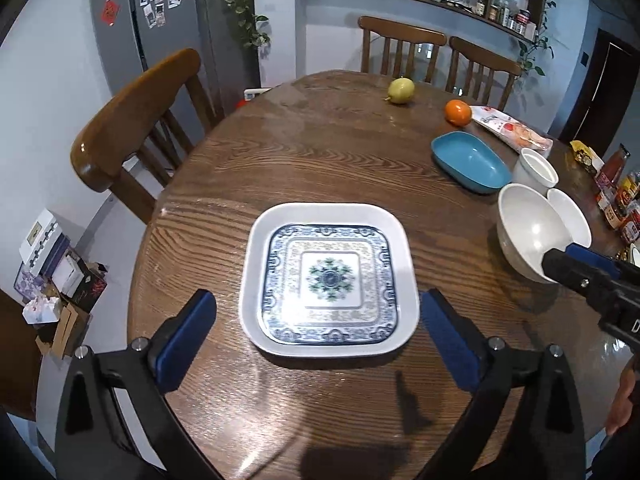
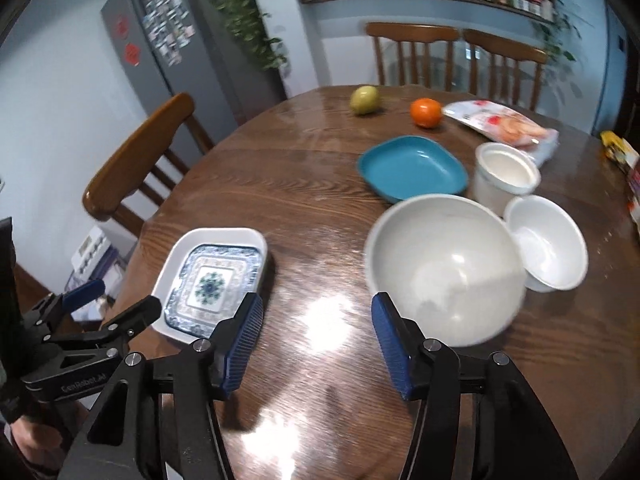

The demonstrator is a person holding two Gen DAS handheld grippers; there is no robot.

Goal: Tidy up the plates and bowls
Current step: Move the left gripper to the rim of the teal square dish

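A blue-patterned square plate (image 1: 329,283) lies nested in a larger white square plate (image 1: 256,280) on the round wooden table (image 1: 320,152). My left gripper (image 1: 317,298) hovers just above their near edge, wide open, its blue pads clear of both plates. To the right stand a large white bowl (image 2: 444,264), a small white bowl (image 2: 548,240), a white cup (image 2: 506,176) and a teal dish (image 2: 412,168). My right gripper (image 2: 317,300) is open over bare wood, left of the large bowl, with nothing between its pads.
A green fruit (image 2: 364,99), an orange (image 2: 426,112) and a snack bag (image 2: 504,122) lie at the table's far side. Packets and bottles (image 1: 618,188) crowd the right edge. Wooden chairs (image 1: 132,120) stand at the left and far sides. Boxes (image 1: 60,280) sit on the floor.
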